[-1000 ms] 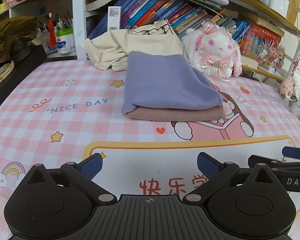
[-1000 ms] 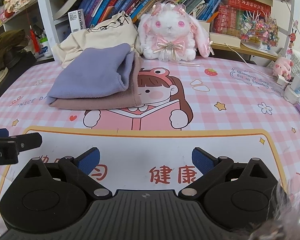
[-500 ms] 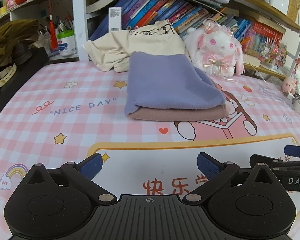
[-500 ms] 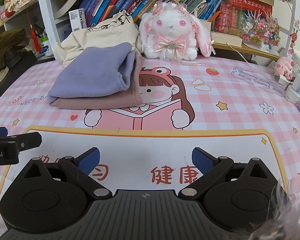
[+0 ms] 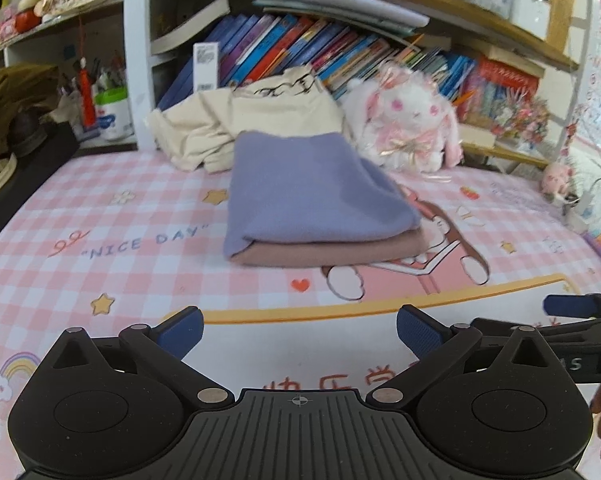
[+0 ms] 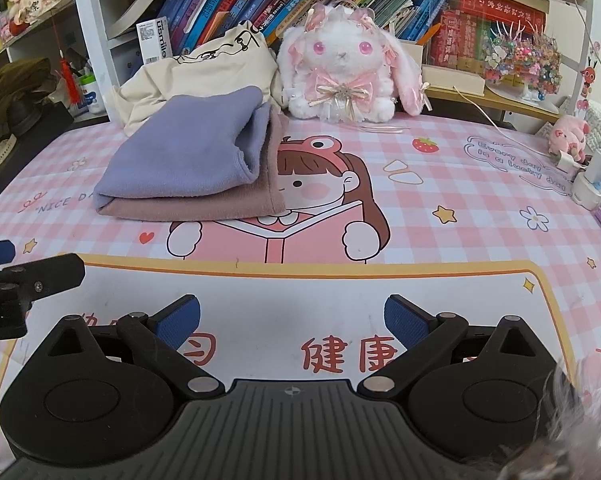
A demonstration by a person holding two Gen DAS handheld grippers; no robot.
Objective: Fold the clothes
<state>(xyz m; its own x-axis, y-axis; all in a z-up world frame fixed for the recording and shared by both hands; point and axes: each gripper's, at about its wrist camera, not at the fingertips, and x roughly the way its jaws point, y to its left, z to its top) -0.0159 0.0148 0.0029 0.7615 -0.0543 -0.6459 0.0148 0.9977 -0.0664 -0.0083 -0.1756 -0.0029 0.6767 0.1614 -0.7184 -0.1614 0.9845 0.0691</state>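
A folded lavender cloth (image 5: 312,188) (image 6: 184,160) lies on top of a folded dusty-pink cloth (image 5: 332,250) (image 6: 220,202) on the pink checked mat. Behind the stack a crumpled cream garment (image 5: 260,120) (image 6: 204,70) with a line drawing leans against the books. My left gripper (image 5: 298,330) is open over the white panel of the mat, well short of the stack, with nothing between its fingers. My right gripper (image 6: 292,320) is also open and empty, over the red characters. Each gripper shows at the edge of the other's view.
A white plush rabbit (image 6: 344,76) (image 5: 408,124) sits right of the cream garment. Bookshelves (image 6: 260,4) line the back. A small pink pig toy (image 6: 568,136) and chargers (image 6: 588,184) lie at the right edge. Dark bags (image 5: 16,128) and a pen cup (image 5: 112,112) stand at the left.
Both views have shifted slightly, with the clothes stack sitting a little higher and nearer in frame. The left view is blurred by motion. Both grippers stay open and empty.
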